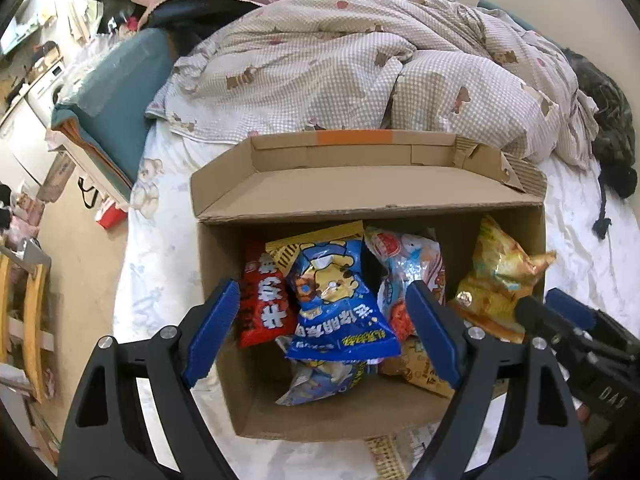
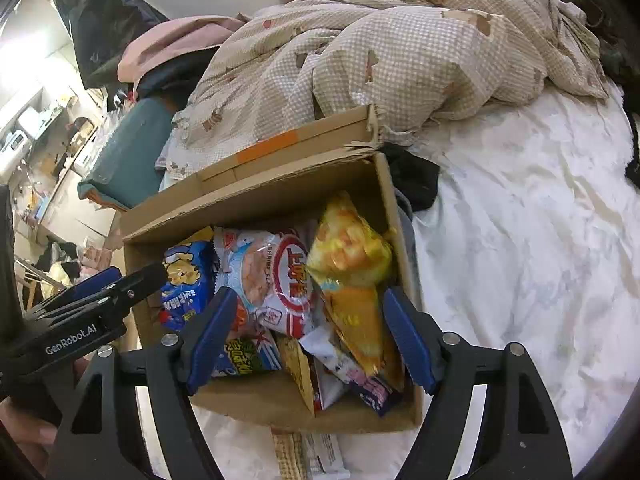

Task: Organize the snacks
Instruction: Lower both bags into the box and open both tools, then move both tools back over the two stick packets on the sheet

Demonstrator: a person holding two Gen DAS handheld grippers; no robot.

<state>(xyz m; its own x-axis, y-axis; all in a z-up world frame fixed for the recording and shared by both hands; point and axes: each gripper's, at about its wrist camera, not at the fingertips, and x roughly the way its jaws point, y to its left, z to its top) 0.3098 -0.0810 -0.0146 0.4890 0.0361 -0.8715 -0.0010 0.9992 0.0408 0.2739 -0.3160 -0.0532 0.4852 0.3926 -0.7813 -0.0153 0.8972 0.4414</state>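
Observation:
An open cardboard box (image 1: 218, 264) sits on the bed with several snack bags in it. A blue bag (image 1: 340, 304) lies on top in the middle, a red bag (image 1: 262, 308) at its left, a white shrimp-chip bag (image 1: 404, 260) and a yellow bag (image 1: 496, 280) at its right. My left gripper (image 1: 320, 300) hangs open over the blue bag with nothing gripped. My right gripper (image 2: 311, 300) hangs open over the yellow bag (image 2: 352, 264) and the shrimp-chip bag (image 2: 272, 276), holding nothing. Each gripper shows at the edge of the other's view.
The box's far flap (image 1: 360, 184) stands open toward a rumpled checked duvet (image 1: 340, 68). White sheet (image 2: 520, 240) spreads to the right. A black cloth (image 2: 412, 180) lies by the box's far right corner. Loose packets (image 2: 304, 456) lie in front of the box. The bed's edge runs along the left.

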